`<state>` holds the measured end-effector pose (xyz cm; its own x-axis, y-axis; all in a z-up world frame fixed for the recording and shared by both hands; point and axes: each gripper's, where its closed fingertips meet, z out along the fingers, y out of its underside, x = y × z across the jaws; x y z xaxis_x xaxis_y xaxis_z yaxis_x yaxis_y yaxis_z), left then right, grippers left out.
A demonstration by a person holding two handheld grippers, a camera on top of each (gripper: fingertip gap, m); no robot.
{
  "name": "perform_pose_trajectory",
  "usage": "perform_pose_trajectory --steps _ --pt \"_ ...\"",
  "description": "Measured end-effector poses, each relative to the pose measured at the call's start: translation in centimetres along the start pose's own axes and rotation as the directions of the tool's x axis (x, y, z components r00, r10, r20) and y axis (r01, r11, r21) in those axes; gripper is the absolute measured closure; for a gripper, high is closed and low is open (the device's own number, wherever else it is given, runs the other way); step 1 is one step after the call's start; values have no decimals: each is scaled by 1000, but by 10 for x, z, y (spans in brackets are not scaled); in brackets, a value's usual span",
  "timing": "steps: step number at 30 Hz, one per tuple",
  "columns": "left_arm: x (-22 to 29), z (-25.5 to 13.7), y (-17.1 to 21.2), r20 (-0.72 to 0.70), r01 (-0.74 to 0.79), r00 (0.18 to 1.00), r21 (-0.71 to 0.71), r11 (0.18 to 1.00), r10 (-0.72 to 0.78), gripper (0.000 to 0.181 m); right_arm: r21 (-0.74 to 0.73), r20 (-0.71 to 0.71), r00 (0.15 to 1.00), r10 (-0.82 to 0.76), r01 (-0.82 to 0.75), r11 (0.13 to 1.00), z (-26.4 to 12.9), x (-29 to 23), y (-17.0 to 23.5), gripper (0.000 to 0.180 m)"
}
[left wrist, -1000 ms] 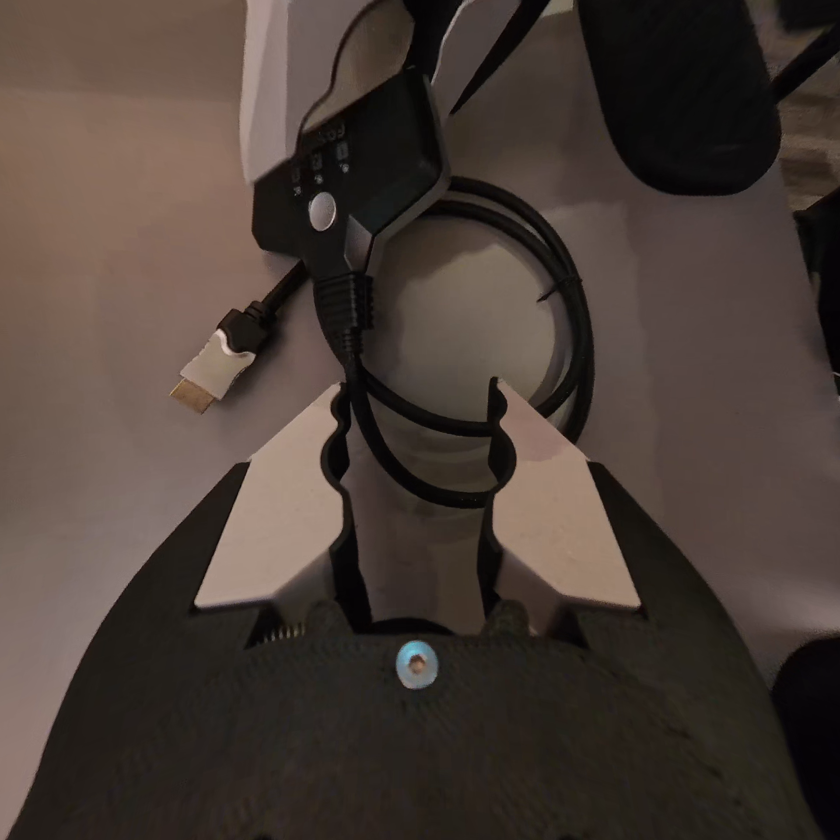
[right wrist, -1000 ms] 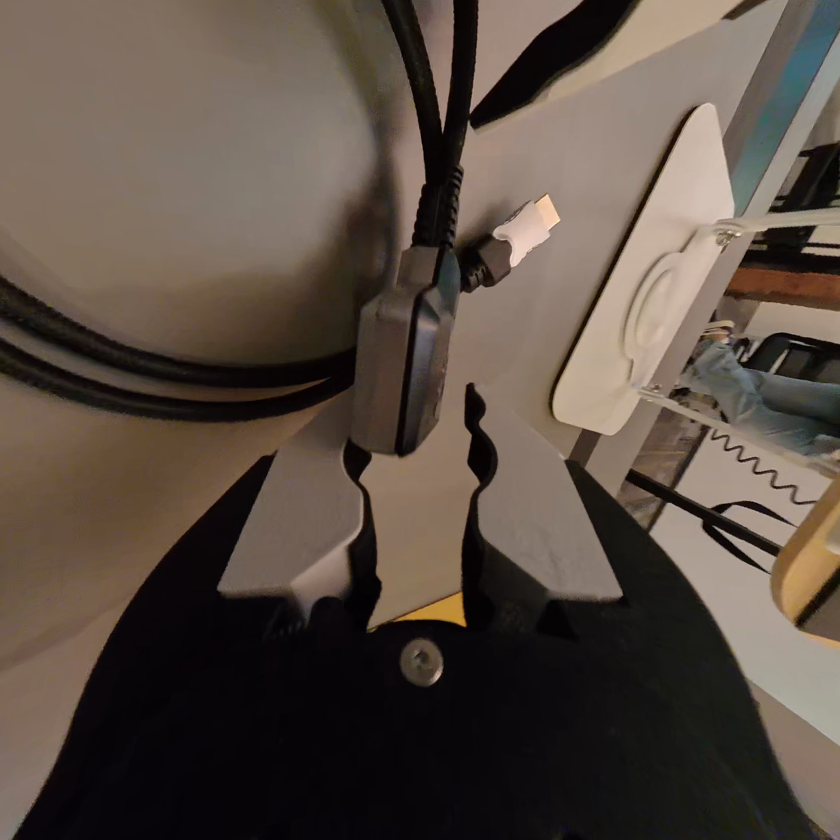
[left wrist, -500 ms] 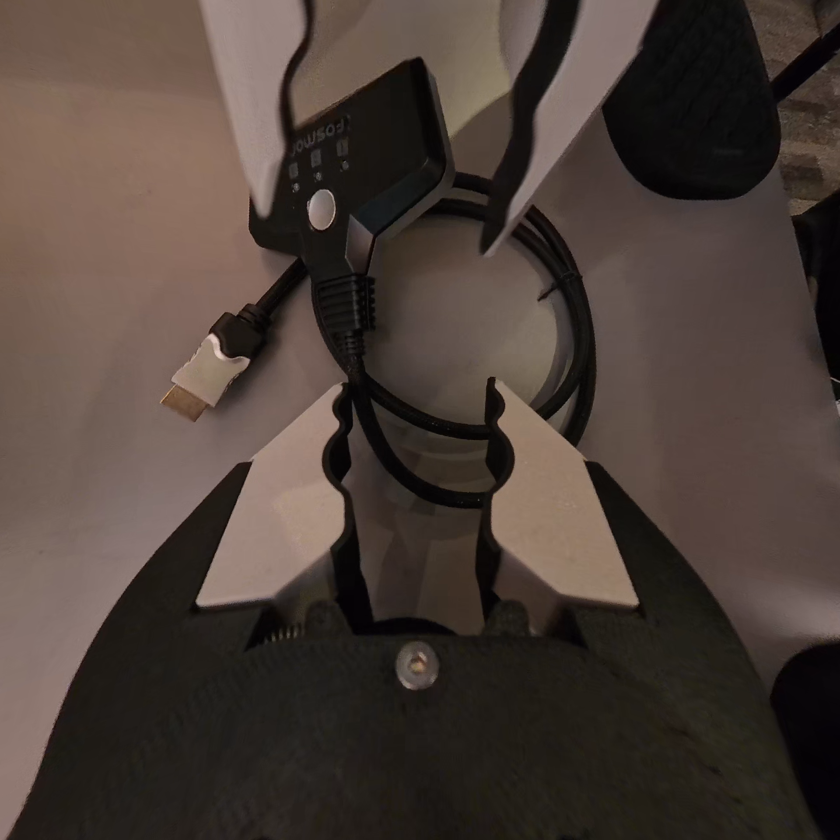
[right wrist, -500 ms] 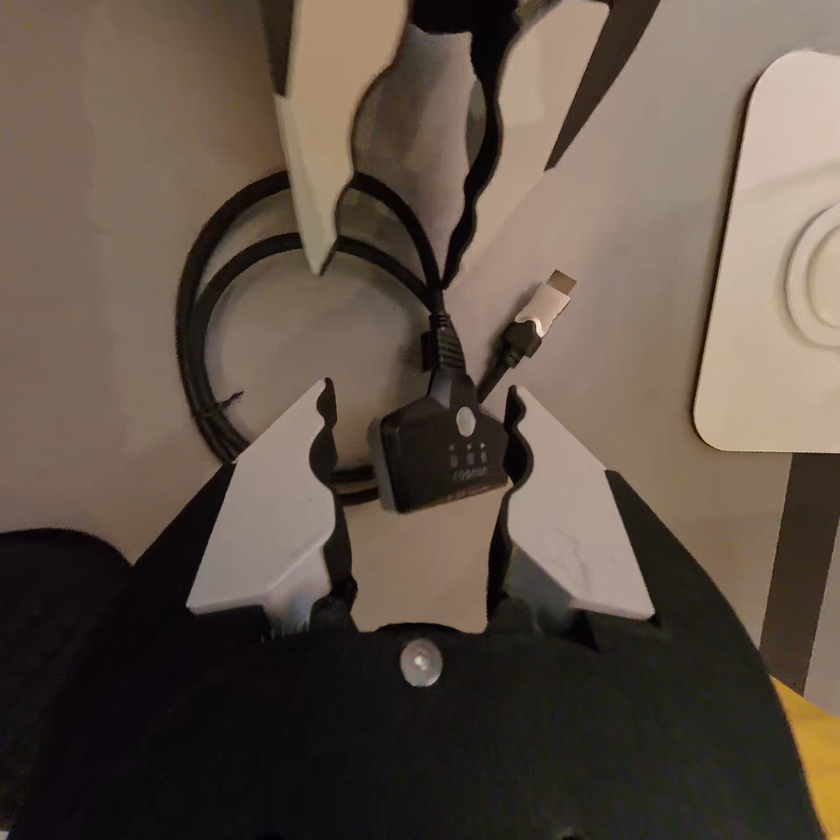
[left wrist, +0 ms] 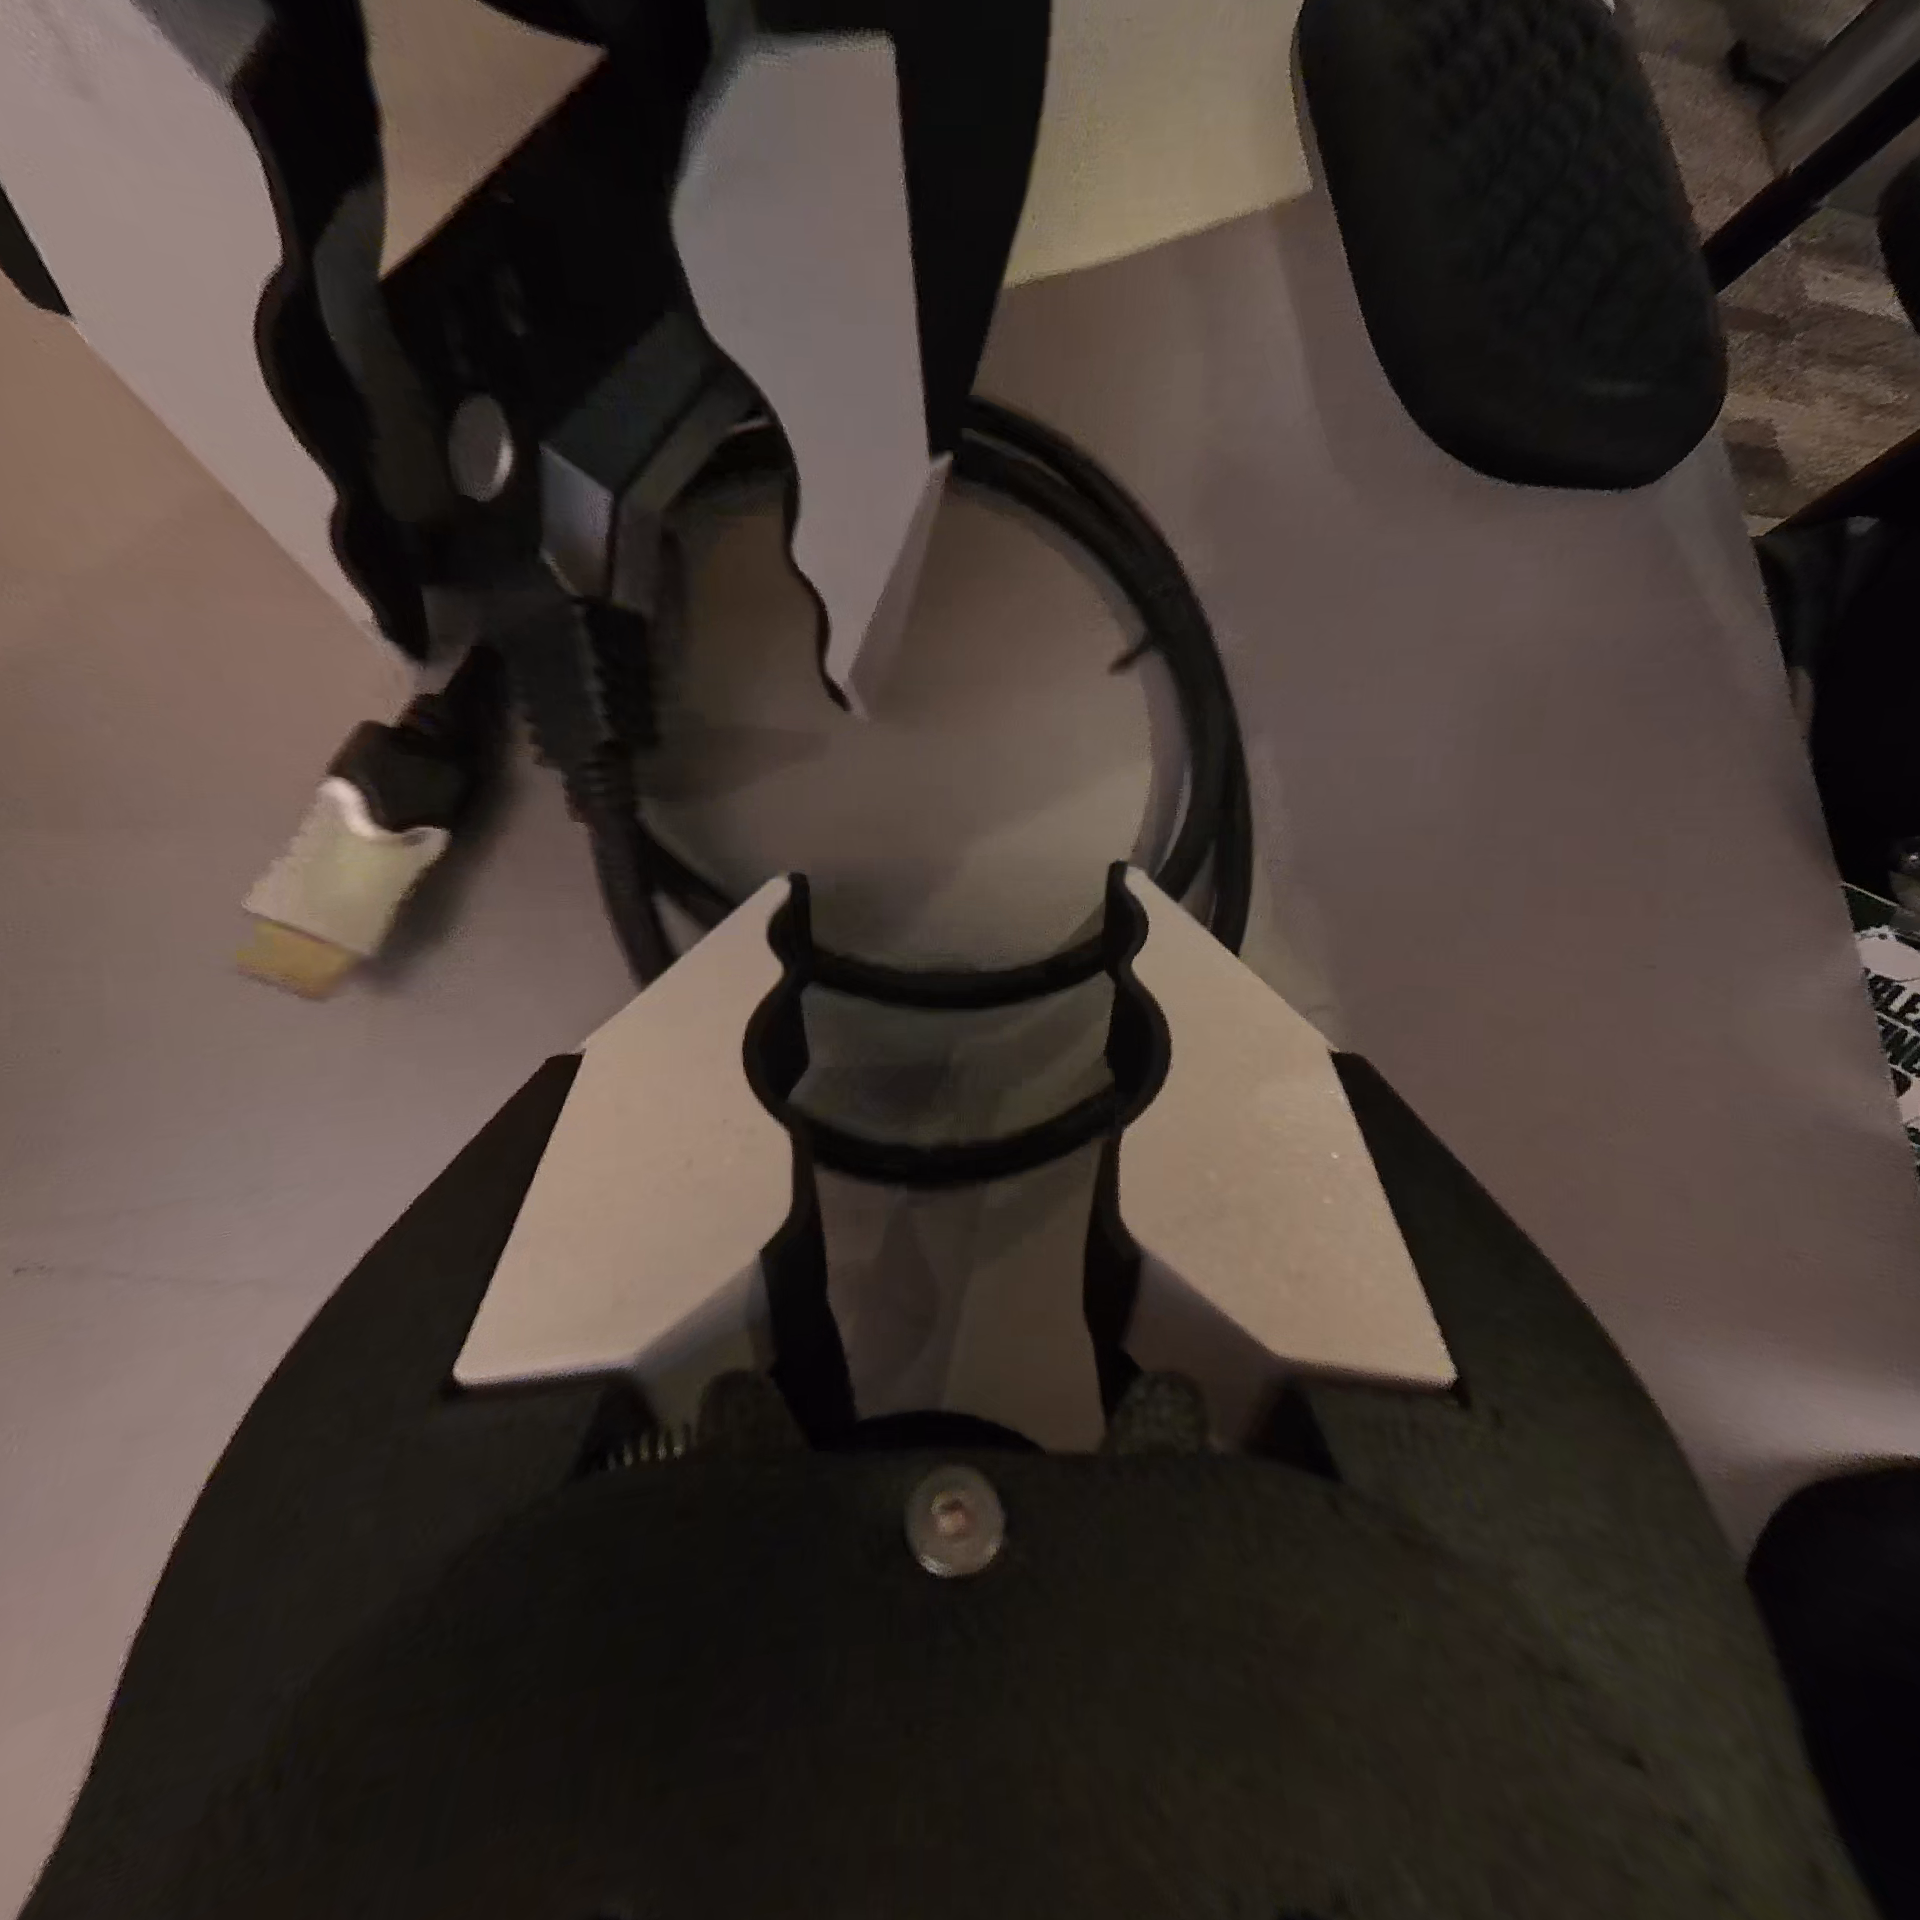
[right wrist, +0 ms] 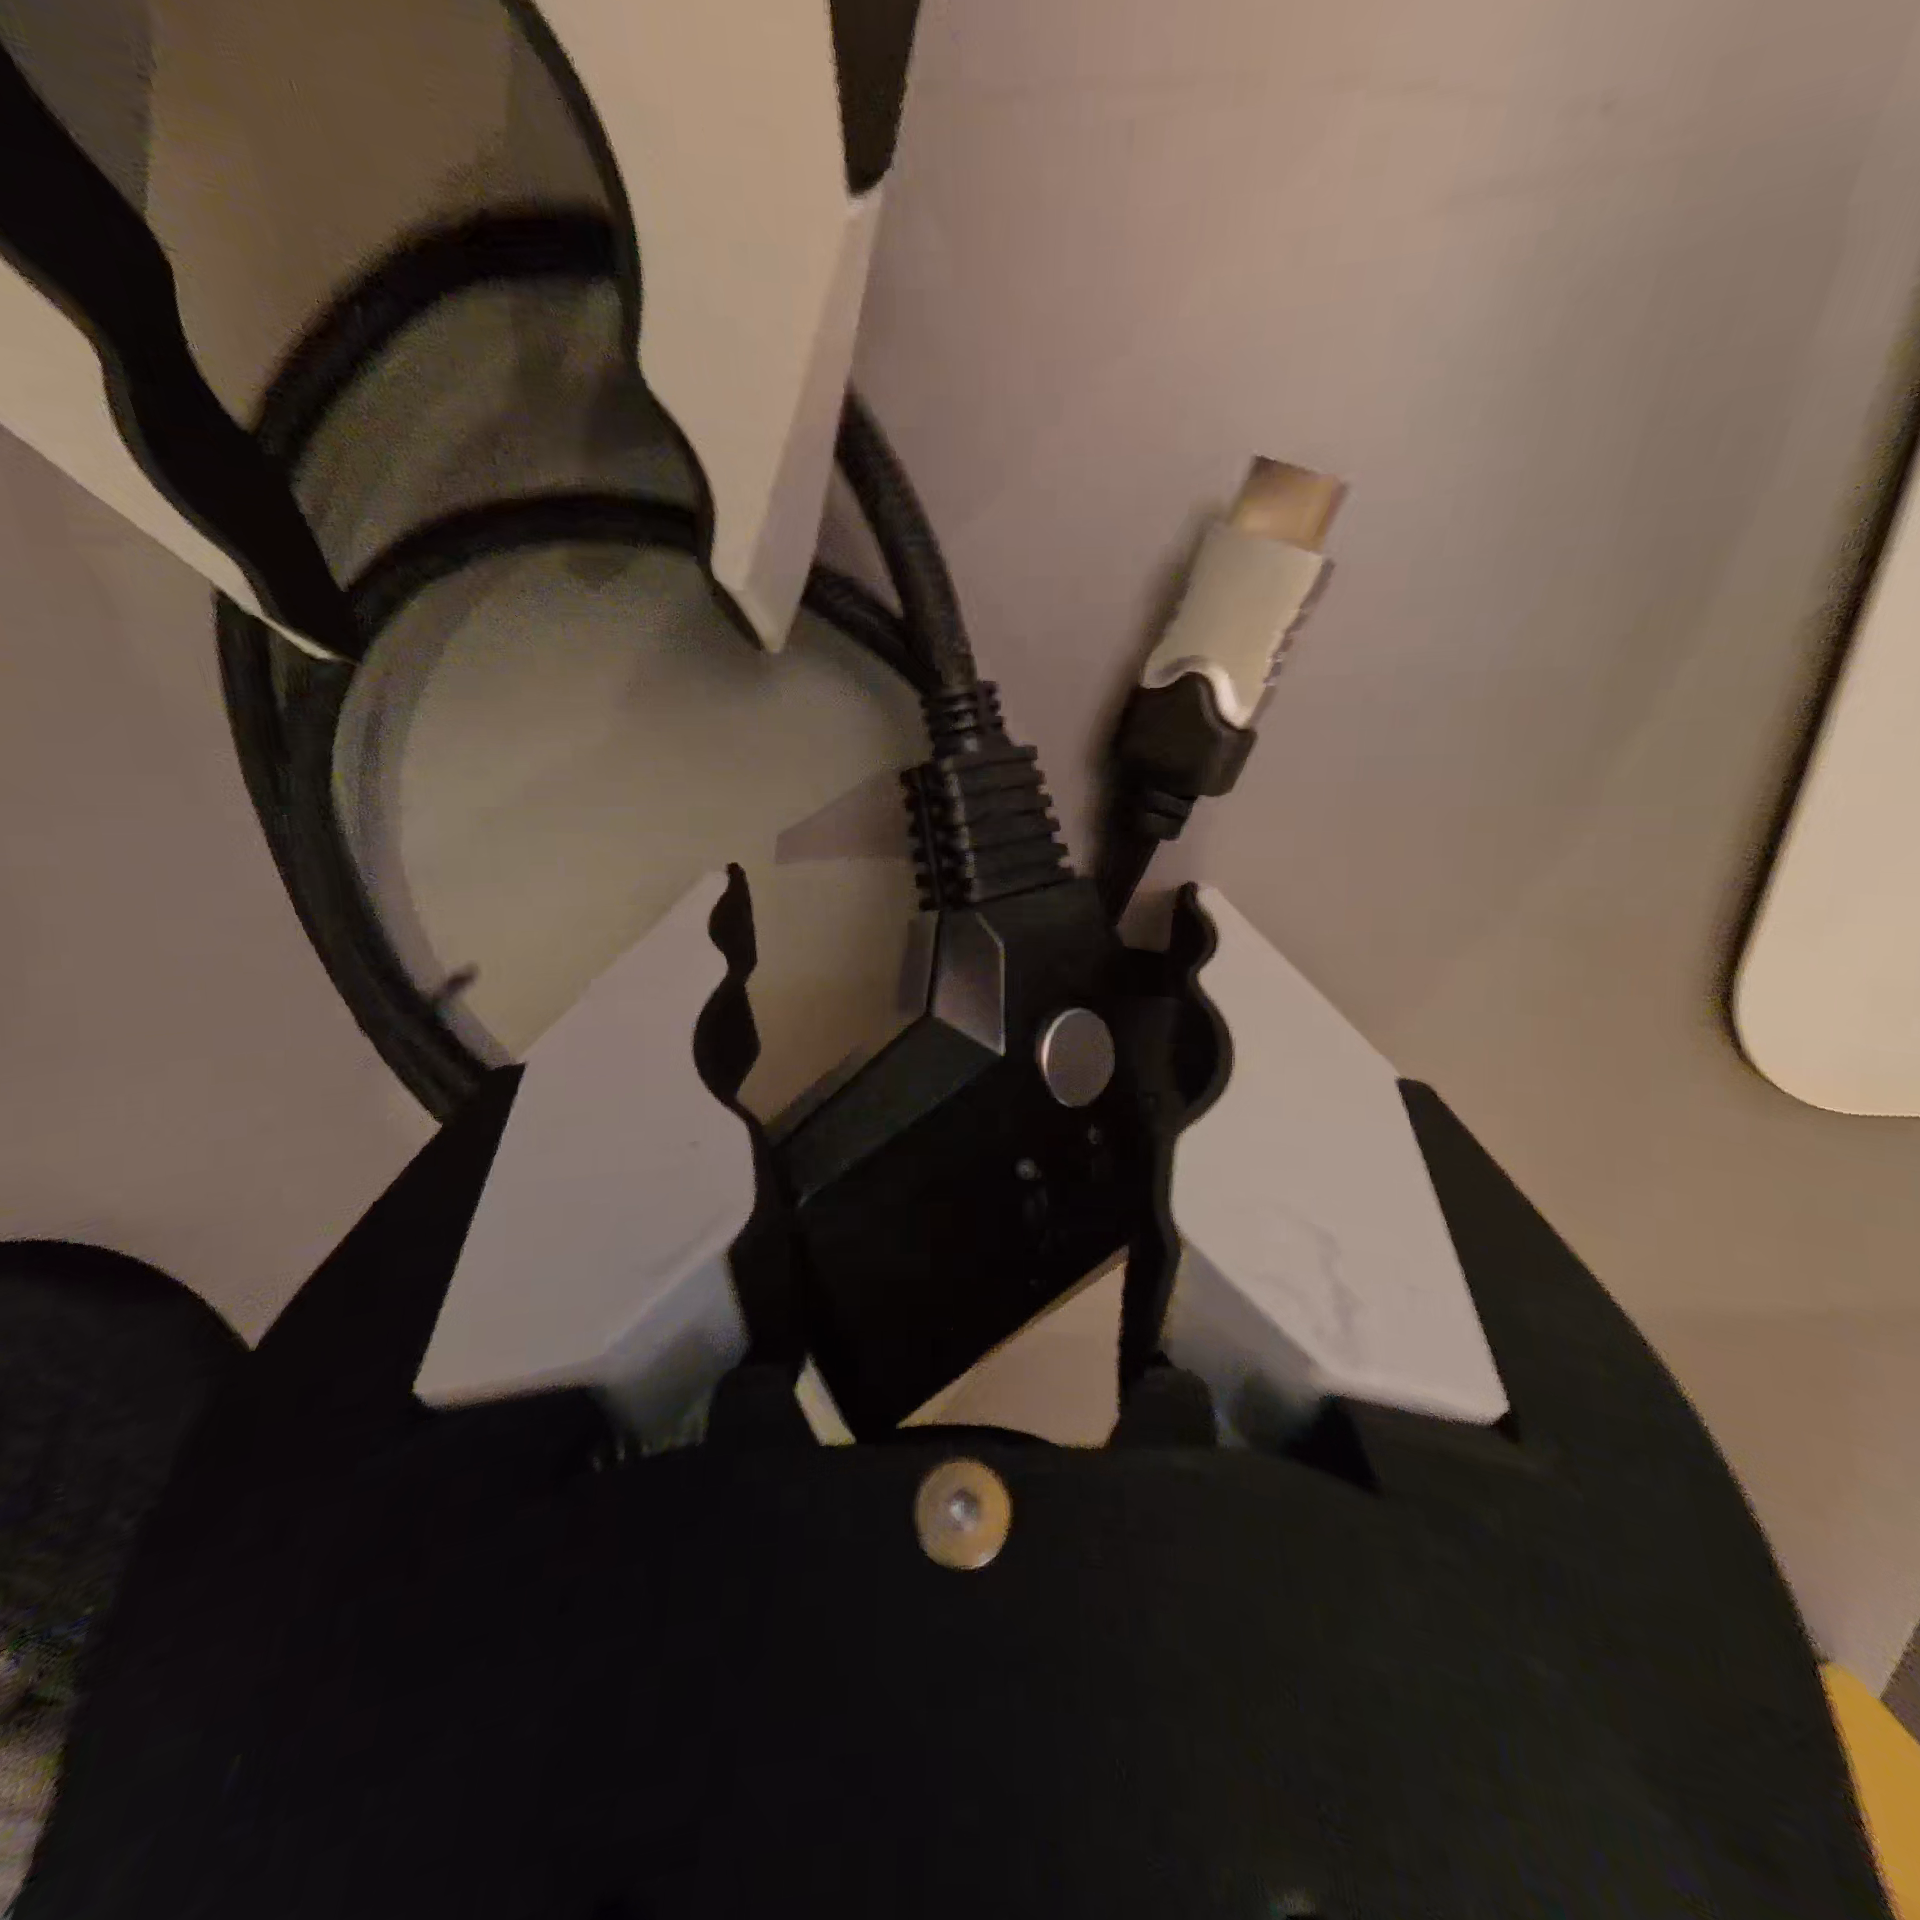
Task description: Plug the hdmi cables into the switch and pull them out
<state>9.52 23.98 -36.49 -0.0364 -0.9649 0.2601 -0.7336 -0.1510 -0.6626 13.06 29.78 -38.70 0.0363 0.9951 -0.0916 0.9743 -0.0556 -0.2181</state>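
The black HDMI switch with a round silver button lies flat on the grey table, between the open jaws of my right gripper. It may touch the fingers, but they do not clamp it. Its braided black cable coils to the left. A loose silver HDMI plug lies just past the right fingertip. My left gripper is open and empty, low over two loops of the cable. In the left wrist view the right gripper straddles the switch, and the plug lies at left.
A white pad lies on the table at the right. A black textured object sits past the coil and another dark shape is near the right edge. The two grippers face each other, tips close together. Between my left fingertips and the dark shape there is roughly 25 cm.
The right gripper let go of the switch it held up on edge, and the switch now lies flat. The right gripper has moved forward around it. The left gripper advanced over the cable loops.
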Motion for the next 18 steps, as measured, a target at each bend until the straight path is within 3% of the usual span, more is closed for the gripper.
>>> perform_pose_trajectory --steps 1,7,18 --pt "0 0 1 0 3 1000 -3 1000 -3 125 12 -5 1000 -6 7 1000 -1 1 -2 105" --pt "-2 -8 1 5 10 1000 19 1000 -10 126 -1 -72 995 -64 64 998 -3 6 -2 119" --pt "-4 -3 10 -6 34 999 -12 999 -34 128 -16 -51 998 -27 26 1000 -25 2 -2 114"
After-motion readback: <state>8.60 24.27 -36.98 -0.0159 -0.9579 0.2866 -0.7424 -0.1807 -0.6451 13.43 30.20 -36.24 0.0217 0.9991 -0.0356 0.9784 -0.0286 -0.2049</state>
